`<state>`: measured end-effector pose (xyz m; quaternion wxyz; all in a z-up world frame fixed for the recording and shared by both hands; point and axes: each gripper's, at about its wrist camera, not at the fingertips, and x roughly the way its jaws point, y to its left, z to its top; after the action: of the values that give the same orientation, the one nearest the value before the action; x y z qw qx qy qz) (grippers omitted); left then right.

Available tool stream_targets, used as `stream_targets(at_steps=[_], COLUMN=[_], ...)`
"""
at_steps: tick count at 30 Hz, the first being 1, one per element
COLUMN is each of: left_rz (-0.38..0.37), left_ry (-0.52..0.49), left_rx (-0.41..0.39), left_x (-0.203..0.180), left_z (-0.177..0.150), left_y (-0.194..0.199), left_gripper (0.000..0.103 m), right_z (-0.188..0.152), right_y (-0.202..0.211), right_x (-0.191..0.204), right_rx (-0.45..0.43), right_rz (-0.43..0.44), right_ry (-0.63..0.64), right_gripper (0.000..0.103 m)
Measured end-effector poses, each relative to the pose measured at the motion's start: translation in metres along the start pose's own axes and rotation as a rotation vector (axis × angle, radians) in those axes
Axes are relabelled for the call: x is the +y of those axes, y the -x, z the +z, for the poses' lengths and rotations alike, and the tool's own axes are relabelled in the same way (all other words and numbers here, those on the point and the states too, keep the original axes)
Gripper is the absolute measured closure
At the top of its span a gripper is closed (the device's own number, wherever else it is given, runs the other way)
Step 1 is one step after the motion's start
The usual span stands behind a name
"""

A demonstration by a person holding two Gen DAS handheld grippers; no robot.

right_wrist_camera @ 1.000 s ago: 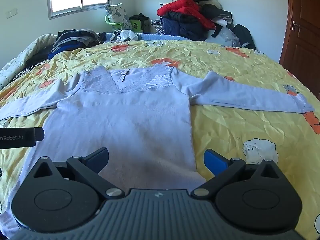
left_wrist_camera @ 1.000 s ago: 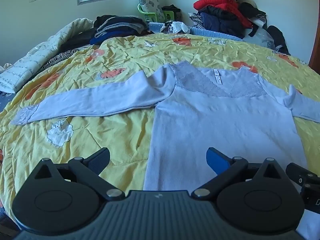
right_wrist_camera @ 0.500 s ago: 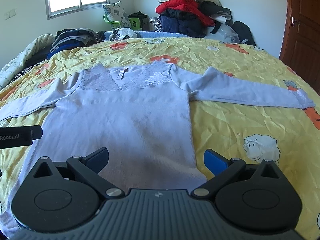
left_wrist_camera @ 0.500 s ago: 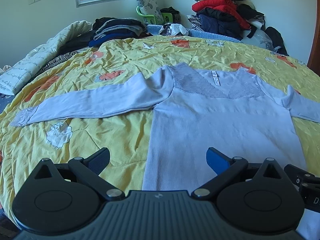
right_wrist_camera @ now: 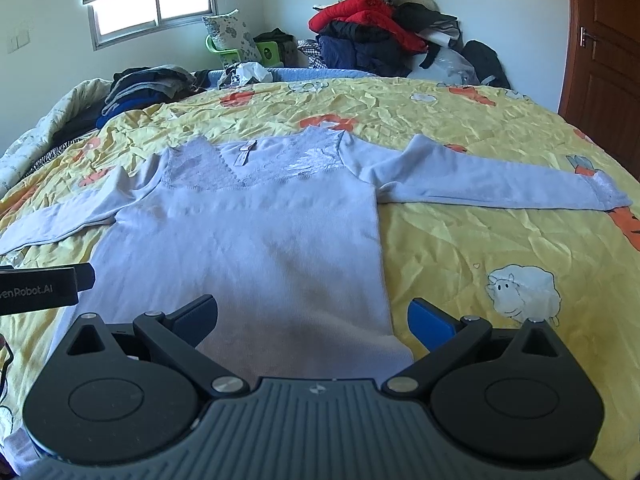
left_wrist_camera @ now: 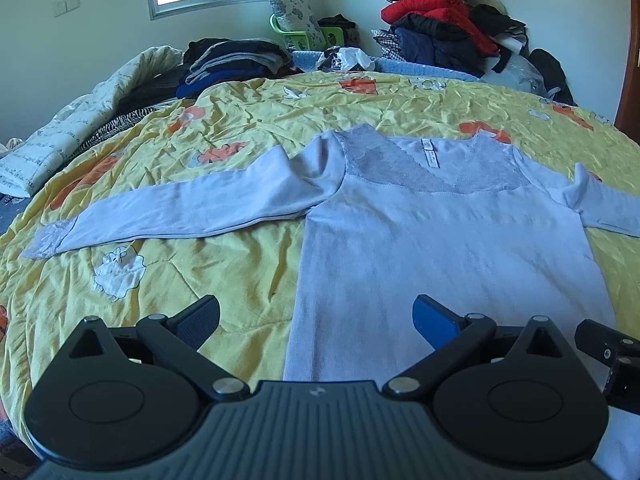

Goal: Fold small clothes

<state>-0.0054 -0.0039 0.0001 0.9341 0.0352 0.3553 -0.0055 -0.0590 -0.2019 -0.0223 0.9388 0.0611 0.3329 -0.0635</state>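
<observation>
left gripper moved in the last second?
Yes. The left gripper drew back slightly toward the hem: the lavender top sits a little farther off in the left wrist view.

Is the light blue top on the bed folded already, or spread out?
Spread out. The top lies flat on the yellow bedspread, both sleeves stretched sideways, and no part is folded over the body.
</observation>
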Motion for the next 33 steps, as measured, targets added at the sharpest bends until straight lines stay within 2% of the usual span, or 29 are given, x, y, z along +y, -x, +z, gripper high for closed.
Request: stream_targets(at_steps=[33], left_rz=[-0.003], left_ry=[-0.003], left_rx=[0.005], left_x=[0.0002], left_z=[-0.0036], left_y=[-0.0015], left_gripper=[0.000], right_z=[-0.0022], right_y=[0.0020], right_x=[0.0028], right_rx=[0.003], right_rz=[0.019], right_ry=[0.008], right_gripper=[0.000])
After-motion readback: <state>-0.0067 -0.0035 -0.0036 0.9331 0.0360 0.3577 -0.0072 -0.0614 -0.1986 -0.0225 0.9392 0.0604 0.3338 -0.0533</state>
